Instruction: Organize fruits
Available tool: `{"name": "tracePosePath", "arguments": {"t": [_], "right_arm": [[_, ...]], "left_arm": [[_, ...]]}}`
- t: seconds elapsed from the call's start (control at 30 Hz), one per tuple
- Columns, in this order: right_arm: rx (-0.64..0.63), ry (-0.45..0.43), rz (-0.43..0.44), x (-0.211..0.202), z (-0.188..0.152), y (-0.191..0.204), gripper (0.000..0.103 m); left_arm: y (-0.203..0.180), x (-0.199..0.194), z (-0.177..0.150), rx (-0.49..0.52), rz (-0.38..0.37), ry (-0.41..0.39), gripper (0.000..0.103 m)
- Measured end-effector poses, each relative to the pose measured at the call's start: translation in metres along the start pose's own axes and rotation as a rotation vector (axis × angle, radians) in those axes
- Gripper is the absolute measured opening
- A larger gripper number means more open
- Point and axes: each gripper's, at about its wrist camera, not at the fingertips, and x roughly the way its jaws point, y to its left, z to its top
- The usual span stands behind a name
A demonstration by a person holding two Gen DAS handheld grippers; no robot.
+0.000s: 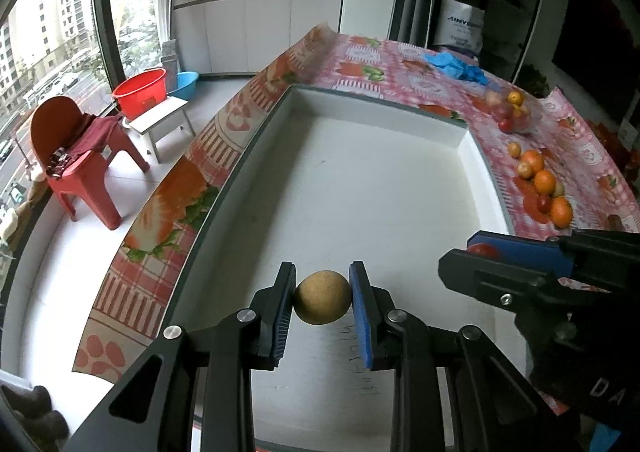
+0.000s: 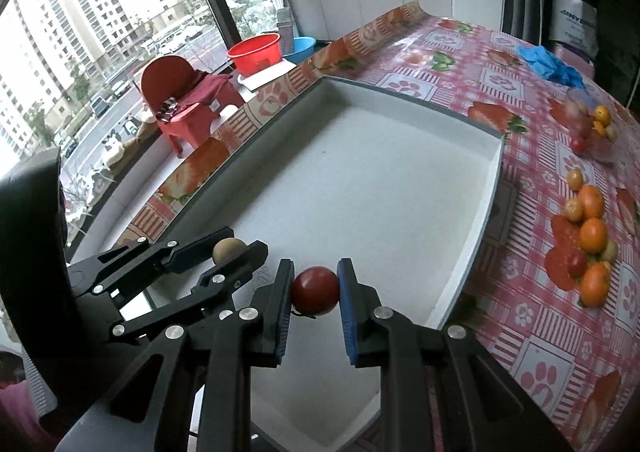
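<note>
left gripper [image 1: 322,302] fingers clamp one tan round fruit [image 1: 322,298]; right gripper [image 2: 314,292] fingers clamp one red tomato [image 2: 315,289]; both above white tray [image 1: 466,155]. loose oranges [image 2: 592,234] on table [image 2: 532,316], beside tray.

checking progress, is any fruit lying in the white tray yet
No, the white tray floor is bare; the brown fruit and red fruit sit clamped in the grippers.

Glossy tablecloth [image 2: 500,99], matt tray [image 2: 360,191]
</note>
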Motion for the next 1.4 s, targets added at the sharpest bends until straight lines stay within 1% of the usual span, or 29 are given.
{"name": "tracePosePath", "arguments": {"t": [0.2,0.33,0.4,0.47,0.53,0.57,0.6,0.63,0.67,0.7,0.73,0.77,0.83,0.9,1.07,1.17,1.2,1.27,1.33,1.4], "right_arm": [[0.019,0.022,-0.004,0.007,0.000,-0.008,0.026],[0.024,0.036,0.011,0.011,0.000,-0.009,0.026],[0.022,0.037,0.014,0.011,-0.001,-0.007,0.036],[0.023,0.032,0.019,0.010,0.000,-0.007,0.069],[0.024,0.013,0.020,0.006,0.001,-0.006,0.077],[0.023,0.006,0.021,0.003,0.002,-0.006,0.080],[0.022,0.000,0.018,0.001,0.003,-0.006,0.081],[0.024,-0.009,0.010,-0.002,0.003,-0.007,0.084],[0.028,-0.020,0.002,-0.006,0.004,-0.009,0.088],[0.038,-0.036,-0.009,-0.010,0.005,-0.013,0.090],[0.049,-0.045,-0.021,-0.013,0.005,-0.016,0.097],[0.060,-0.055,-0.034,-0.017,0.005,-0.021,0.103],[0.083,-0.087,-0.059,-0.027,0.003,-0.033,0.103],[0.104,-0.114,-0.088,-0.038,-0.002,-0.047,0.103],[0.198,-0.164,-0.193,-0.066,-0.022,-0.101,0.103],[0.258,-0.160,-0.274,-0.077,-0.042,-0.140,0.103],[0.282,-0.144,-0.313,-0.079,-0.052,-0.156,0.103],[0.326,-0.129,-0.351,-0.085,-0.069,-0.182,0.103],[0.373,-0.113,-0.385,-0.092,-0.091,-0.207,0.103],[0.404,-0.097,-0.429,-0.098,-0.112,-0.228,0.103]], "left_arm": [[-0.001,0.008,0.000,0.011,0.014,0.018,0.029],[0.001,0.010,0.000,0.005,0.027,0.020,0.029],[0.003,0.012,-0.001,0.005,0.025,0.031,0.029],[0.004,0.014,-0.002,0.006,0.030,0.041,0.029],[0.004,0.015,-0.003,0.008,0.033,0.051,0.030],[0.004,0.015,-0.003,0.008,0.034,0.052,0.033],[0.004,0.015,-0.002,0.006,0.039,0.055,0.065],[0.005,0.012,-0.002,-0.006,0.059,0.040,0.096],[0.006,0.008,-0.003,-0.019,0.075,0.010,0.100],[0.007,0.001,-0.003,-0.033,0.085,-0.037,0.100],[0.007,-0.003,-0.002,-0.033,0.076,-0.052,0.100],[0.006,-0.004,-0.001,-0.033,0.067,-0.046,0.100],[0.006,-0.007,0.002,-0.041,0.047,-0.036,0.100],[0.003,-0.013,0.003,-0.045,0.030,-0.049,0.100],[-0.020,-0.032,0.007,-0.022,-0.045,-0.085,0.100],[-0.049,-0.044,0.009,0.007,-0.108,-0.100,0.100],[-0.061,-0.047,0.010,0.025,-0.135,-0.100,0.100],[-0.096,-0.051,0.009,0.082,-0.188,-0.091,0.100],[-0.129,-0.050,0.006,0.134,-0.215,-0.079,0.100],[-0.165,-0.045,0.003,0.188,-0.222,-0.065,0.100]]}}
